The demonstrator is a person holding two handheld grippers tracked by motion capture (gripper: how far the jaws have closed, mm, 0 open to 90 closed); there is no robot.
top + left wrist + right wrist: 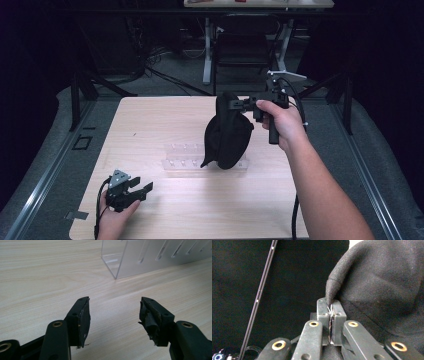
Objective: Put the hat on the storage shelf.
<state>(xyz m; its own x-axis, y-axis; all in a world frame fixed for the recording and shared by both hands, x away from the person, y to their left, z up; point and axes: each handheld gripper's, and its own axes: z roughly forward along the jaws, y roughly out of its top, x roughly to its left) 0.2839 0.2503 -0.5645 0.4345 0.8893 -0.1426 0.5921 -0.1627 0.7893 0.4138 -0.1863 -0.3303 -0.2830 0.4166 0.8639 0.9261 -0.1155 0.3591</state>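
High view: right tongs (235, 104) clench a black cloth (227, 135), hanging over a clear rack (182, 162); left tongs (141, 189) rest released on the worktop (200, 210).

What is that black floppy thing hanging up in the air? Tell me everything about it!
The black cloth bag looks like soft woven fabric, with a coarse weave in the right gripper view. It hangs limp and rounded, wider near the bottom, with one corner drooping to a point at its lower left. The right gripper is shut on a folded edge at its top and holds it up over the wooden table. In the high view its bottom hangs in front of the clear plastic rack; whether they touch I cannot tell.
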